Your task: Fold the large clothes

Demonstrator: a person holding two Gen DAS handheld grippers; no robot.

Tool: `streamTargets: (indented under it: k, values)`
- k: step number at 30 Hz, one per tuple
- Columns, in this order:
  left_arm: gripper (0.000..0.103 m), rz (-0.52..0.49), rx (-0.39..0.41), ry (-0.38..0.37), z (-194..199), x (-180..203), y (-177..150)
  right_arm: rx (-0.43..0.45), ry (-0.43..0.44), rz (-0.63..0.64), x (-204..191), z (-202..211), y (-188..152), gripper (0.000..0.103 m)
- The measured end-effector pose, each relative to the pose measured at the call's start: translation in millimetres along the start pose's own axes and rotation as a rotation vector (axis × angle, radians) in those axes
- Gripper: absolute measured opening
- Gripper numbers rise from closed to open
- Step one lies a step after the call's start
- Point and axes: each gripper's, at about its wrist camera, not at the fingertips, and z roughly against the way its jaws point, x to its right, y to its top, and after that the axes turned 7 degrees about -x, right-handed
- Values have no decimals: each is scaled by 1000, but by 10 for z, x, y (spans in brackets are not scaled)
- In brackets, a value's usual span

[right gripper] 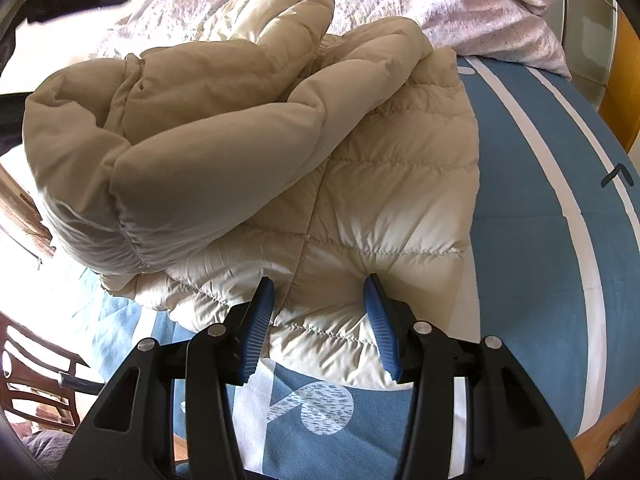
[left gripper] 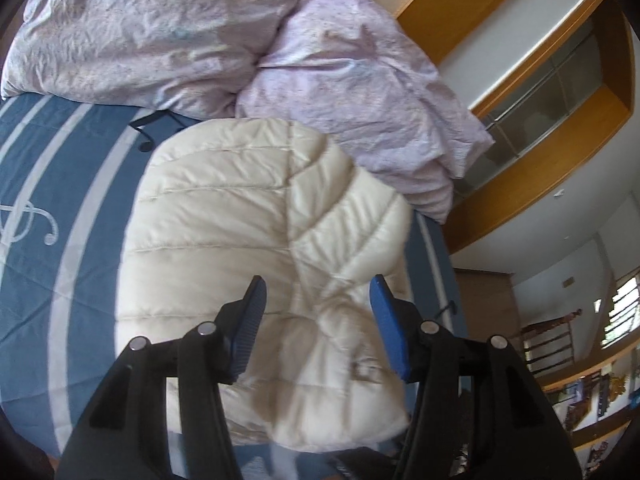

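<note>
Lilac duvet (left gripper: 132, 36), blue bedspread (left gripper: 36, 184), maybe shelving (left gripper: 540, 92).

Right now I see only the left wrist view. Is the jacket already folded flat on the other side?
Observer: No. In the right wrist view the jacket has a sleeve bunched high on top.
Operator: Does the right gripper hold something?
Observer: No, the right gripper is open, its fingers over the hem, which lies between them.
Operator: What lies under that hem?
Observer: The blue bedcover, with a white print near the gripper.

One puffer jacket (left gripper: 256, 216), two grippers (left gripper: 318, 292) (right gripper: 320, 288)
</note>
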Motion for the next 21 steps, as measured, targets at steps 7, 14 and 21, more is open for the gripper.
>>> streamTargets:
  k: [7, 14, 21]
  values:
    - [54, 10, -7, 62, -93, -209, 13, -1, 1, 0, 21, -7, -2, 49]
    - [54, 8, -8, 116, -167, -338, 58, -3, 3, 2, 48, -9, 5, 49]
    - [54, 16, -14, 163, -239, -461, 91, -3, 5, 1, 74, -14, 6, 49]
